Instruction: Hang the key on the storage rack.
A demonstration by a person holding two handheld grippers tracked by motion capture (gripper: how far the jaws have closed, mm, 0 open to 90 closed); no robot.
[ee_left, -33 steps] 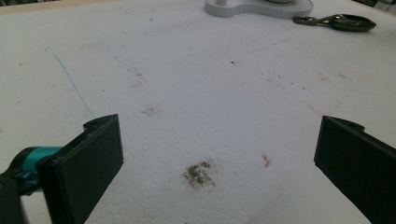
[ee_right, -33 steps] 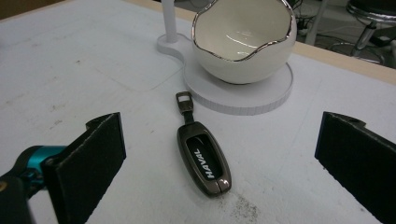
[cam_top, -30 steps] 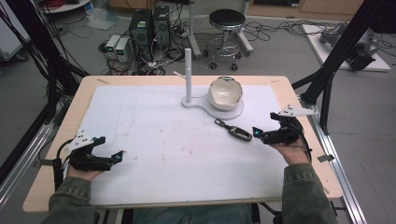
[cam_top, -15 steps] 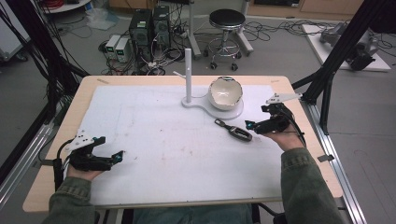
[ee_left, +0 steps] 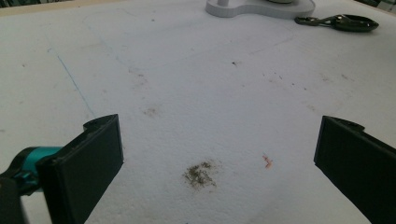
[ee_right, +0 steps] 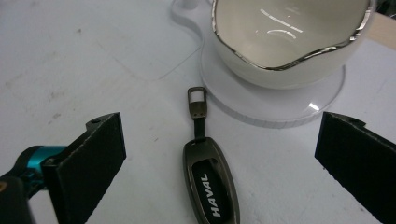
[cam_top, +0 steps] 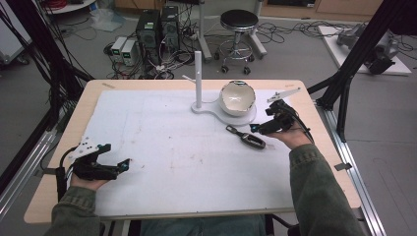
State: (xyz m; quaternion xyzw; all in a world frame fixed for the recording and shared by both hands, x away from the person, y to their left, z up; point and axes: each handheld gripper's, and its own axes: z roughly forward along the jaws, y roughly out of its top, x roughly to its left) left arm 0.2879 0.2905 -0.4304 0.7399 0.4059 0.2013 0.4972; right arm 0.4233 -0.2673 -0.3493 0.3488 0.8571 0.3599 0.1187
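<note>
White surface [cam_top: 162, 128] under both claws; bowl [ee_right: 285, 37] on its stand ahead of right claw [ee_right: 219, 154], right of centre; right claw spread wide, empty; key fob [ee_right: 210, 179] lying flat between its jaws, untouched; left claw [ee_left: 219, 158] likewise wide, empty.

key fob [cam_top: 246, 137] – front of bowl [cam_top: 237, 97], on stand [cam_top: 216, 109]

Table [cam_top: 59, 196], white mat [cam_top: 162, 132], stand [cam_top: 216, 109], key fob [cam_top: 248, 139]
</note>
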